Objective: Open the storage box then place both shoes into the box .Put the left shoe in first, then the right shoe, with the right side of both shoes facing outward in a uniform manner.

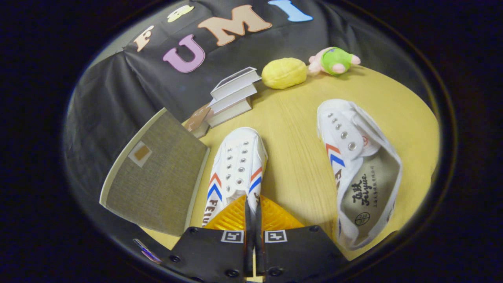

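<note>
My gripper (252, 201) is shut on the heel-side rim of a white canvas shoe (235, 165) with red and blue chevrons; a thin strip of its collar sits between the pads (230, 220). The shoe's toe points away from me, toward the books. A second, matching white shoe (355, 169) lies to the right on the wooden table (294, 118), tipped so its printed insole faces me. The grey fabric storage box (157, 177) stands just left of the held shoe, showing a flat woven panel with a small label; its inside is hidden.
A stack of white books (234, 96) lies beyond the held shoe, with a small brown object (197, 118) at its left. A yellow plush (283, 72) and a green-and-pink plush toy (334, 61) sit at the table's far edge against the black cloth wall.
</note>
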